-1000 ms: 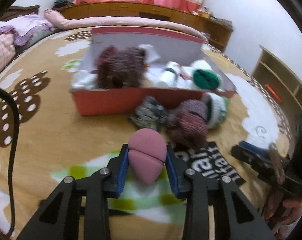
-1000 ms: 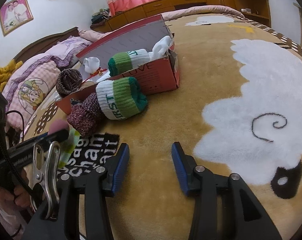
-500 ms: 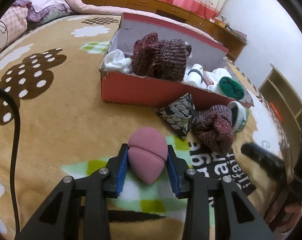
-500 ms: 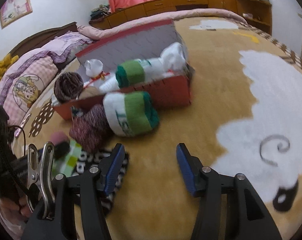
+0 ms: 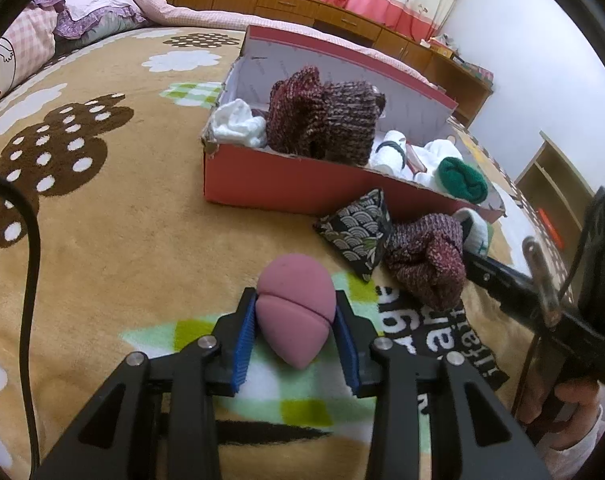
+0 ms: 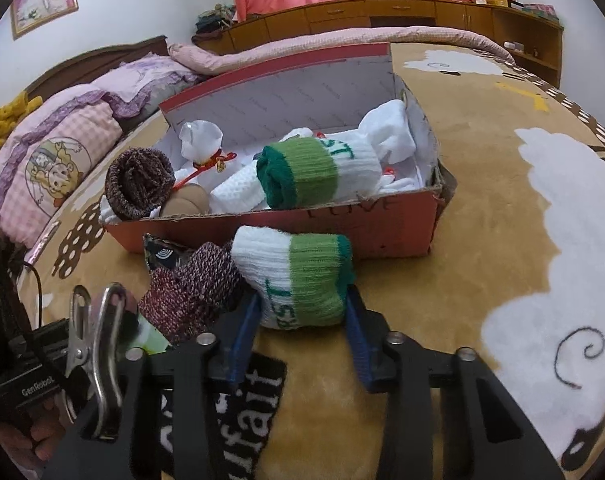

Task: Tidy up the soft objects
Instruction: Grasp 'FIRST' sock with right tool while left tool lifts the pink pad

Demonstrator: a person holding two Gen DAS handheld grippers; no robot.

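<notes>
Left tongs [image 5: 295, 328] pinch the sponge [image 5: 296, 314] bound for the box [image 5: 286, 186], while spread right tongs [image 6: 302, 330] straddle the sock [image 6: 302, 280], needing only to close.

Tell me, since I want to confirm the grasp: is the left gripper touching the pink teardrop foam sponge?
Touching. The left wrist view shows the left gripper with both blue pads pressed against the sides of the pink teardrop foam sponge, no gap on either side.

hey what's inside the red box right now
In the red box: a green-and-white sock roll, a maroon knit roll, white socks, a white pouch and a tan piece. Anything beneath them is covered.
</notes>
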